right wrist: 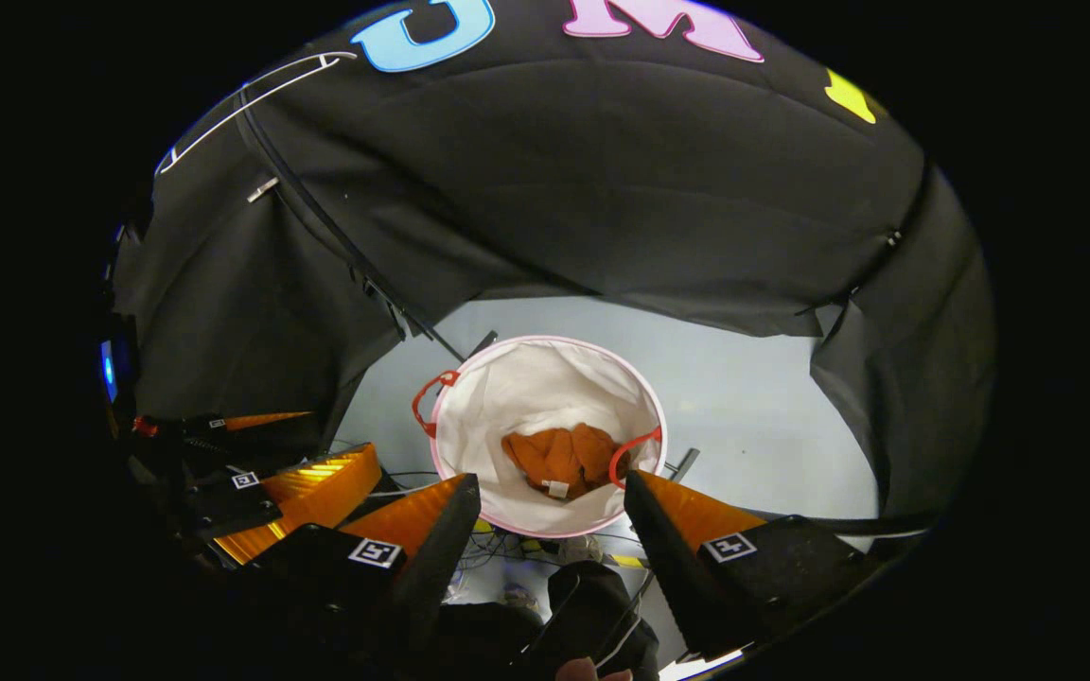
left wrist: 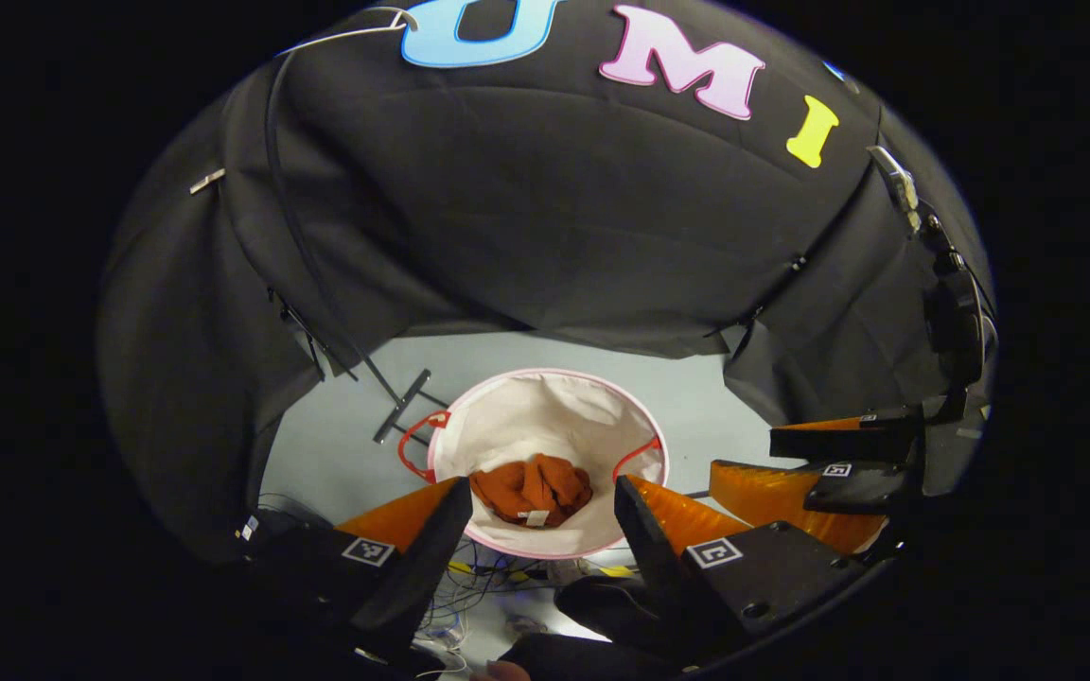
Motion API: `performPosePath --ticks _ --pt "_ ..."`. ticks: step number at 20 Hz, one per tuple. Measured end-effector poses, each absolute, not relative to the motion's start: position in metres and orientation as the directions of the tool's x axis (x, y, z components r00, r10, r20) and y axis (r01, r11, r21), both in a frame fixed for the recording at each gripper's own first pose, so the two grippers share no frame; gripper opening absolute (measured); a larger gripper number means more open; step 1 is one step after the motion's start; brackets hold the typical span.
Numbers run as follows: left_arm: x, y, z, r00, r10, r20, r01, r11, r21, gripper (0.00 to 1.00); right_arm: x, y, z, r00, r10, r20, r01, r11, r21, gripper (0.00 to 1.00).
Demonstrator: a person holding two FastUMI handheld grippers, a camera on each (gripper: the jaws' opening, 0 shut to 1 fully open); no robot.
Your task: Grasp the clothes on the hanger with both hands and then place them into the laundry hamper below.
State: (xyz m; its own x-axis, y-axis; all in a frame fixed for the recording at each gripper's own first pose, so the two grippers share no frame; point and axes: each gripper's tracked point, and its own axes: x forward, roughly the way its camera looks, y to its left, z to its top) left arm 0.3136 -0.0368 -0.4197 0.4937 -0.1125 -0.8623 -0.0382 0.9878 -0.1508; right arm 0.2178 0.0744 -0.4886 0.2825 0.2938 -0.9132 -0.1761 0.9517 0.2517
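Observation:
An orange garment (left wrist: 533, 490) lies crumpled at the bottom of the round white laundry hamper (left wrist: 545, 402) with a pink rim and red handles. My left gripper (left wrist: 542, 497) hovers open high above the hamper, nothing between its fingers. In the right gripper view the same garment (right wrist: 564, 457) rests inside the hamper (right wrist: 536, 378), and my right gripper (right wrist: 550, 492) is open above it, holding nothing. The right gripper (left wrist: 838, 463) also appears at the right of the left gripper view. The left gripper (right wrist: 261, 473) appears at the left of the right gripper view. A white wire hanger (right wrist: 252, 99) hangs bare at the upper left.
The hamper stands on a pale grey floor (right wrist: 744, 388) ringed by black cloth walls. A black rack pole (left wrist: 318, 284) slants down to a metal foot (left wrist: 403, 407) left of the hamper. Loose cables (left wrist: 488, 577) lie on the floor under my grippers.

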Motion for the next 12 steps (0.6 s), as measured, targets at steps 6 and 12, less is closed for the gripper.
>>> performPosePath --ticks 6,12 --pt "0.304 -0.016 -0.331 0.636 -0.104 -0.765 -0.010 0.990 -0.143 0.96 0.230 0.074 -0.397 0.519 0.241 -0.820 -0.143 0.970 0.194 0.99" --pt "0.288 0.000 -0.228 0.787 -0.090 -0.610 0.000 0.989 -0.147 0.96 0.222 0.065 -0.291 0.707 0.216 -0.674 -0.115 0.975 0.192 0.99"
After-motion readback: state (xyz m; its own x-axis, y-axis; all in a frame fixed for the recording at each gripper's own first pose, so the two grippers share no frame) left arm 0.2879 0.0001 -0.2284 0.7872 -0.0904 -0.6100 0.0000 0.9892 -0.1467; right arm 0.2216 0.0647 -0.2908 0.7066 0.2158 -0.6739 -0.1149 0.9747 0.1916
